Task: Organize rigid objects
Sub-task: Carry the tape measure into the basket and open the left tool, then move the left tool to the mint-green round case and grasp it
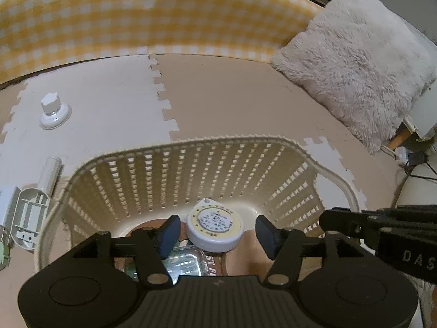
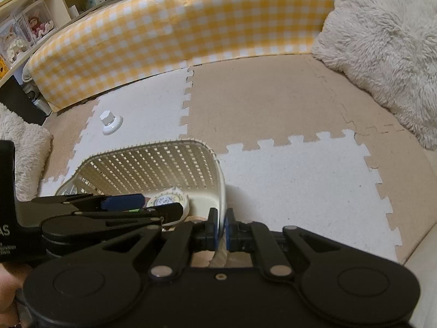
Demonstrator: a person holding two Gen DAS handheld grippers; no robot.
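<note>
Basket (image 1: 191, 169), cream slotted plastic, sits on the foam puzzle mat (image 1: 224, 95), filling the near-centre of the left wrist view. Left gripper (image 1: 217, 232) hangs over the basket's inside, jaws wide apart, nothing between them. Round white tape measure (image 1: 215, 228) with a yellow-ringed dial lies on the basket floor, right between the spread fingers. Clear plastic box (image 1: 185, 262) lies nearer, just beside the tape measure, partly hidden by the left finger. Right gripper (image 2: 221, 231) is closed on the basket's right rim (image 2: 222, 186), blue pads pinching the wall from both sides. In the right wrist view the left gripper's fingers cross the basket from the left, over the tape measure. White knob on a round base (image 1: 53, 112) stands upright on a white mat tile, far left of the basket, well apart. White tube (image 1: 49, 173) lies near the basket's left outer wall, with a grey open casing (image 1: 28, 218) just nearer than it at the left edge. Yellow-checked cushion (image 1: 142, 19) runs along the far side. Fluffy white pillow (image 1: 355, 65) lies far right.
</note>
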